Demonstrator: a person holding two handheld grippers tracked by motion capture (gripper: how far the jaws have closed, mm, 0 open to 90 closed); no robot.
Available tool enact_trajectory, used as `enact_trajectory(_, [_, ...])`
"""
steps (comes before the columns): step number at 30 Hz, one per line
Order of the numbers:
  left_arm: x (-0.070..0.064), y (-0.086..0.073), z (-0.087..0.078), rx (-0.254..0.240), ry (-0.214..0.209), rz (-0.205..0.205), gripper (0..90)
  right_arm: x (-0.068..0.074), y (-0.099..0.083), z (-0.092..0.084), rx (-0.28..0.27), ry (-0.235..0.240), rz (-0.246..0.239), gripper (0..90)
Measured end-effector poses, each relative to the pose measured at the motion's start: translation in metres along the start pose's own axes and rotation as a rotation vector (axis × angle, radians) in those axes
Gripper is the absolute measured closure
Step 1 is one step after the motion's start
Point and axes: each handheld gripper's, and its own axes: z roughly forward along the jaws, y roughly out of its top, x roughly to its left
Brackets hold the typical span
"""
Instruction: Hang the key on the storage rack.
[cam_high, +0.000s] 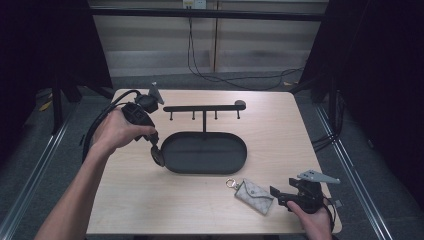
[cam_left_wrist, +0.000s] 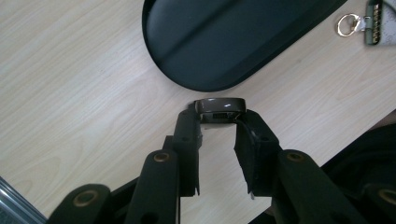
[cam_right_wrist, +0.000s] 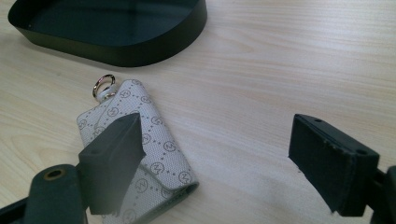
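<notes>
My left gripper (cam_high: 155, 146) is shut on a dark watch (cam_high: 158, 156) with a glossy face and holds it just above the table, at the left end of the black oval tray (cam_high: 205, 171). In the left gripper view the watch (cam_left_wrist: 219, 106) is pinched between the two jaw tips of that gripper (cam_left_wrist: 218, 122), just short of the tray's rim (cam_left_wrist: 205, 84). My right gripper (cam_high: 278, 196) stands open at the front right. Its jaws (cam_right_wrist: 215, 133) are spread wide, and a grey patterned key pouch (cam_right_wrist: 163, 144) with a metal ring (cam_right_wrist: 103, 85) lies by the left jaw, untouched.
A black rack with several hooks (cam_high: 204, 107) rises from the back of the tray. The key pouch (cam_high: 255, 196) lies in front of the tray's right end. Bare wooden table (cam_high: 280, 135) stretches to the right of the tray; cables run on the floor behind.
</notes>
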Motion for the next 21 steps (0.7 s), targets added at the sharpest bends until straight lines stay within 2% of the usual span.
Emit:
enact_trajectory(6, [-0.003,0.013,-0.001,0.017,0.011,-0.007,70.7,0.000,0.000,0.000,-0.001,0.000,-0.001,17.4])
enact_trajectory(13, [-0.004,0.024,-0.003,-0.007,0.016,-0.020,70.7,0.000,0.000,0.000,-0.002,0.001,-0.003,17.4])
enact_trajectory(15, [-0.003,0.029,-0.002,0.008,0.016,-0.014,70.7,0.000,0.000,0.000,-0.002,0.003,-0.004,17.4])
enact_trajectory(19, [-0.002,0.036,-0.003,0.008,0.014,-0.019,70.7,0.000,0.000,-0.001,-0.003,0.004,-0.003,17.4])
enact_trajectory(21, [-0.004,0.040,-0.002,0.018,0.028,-0.016,70.7,0.000,0.000,0.000,-0.001,0.004,-0.002,17.3])
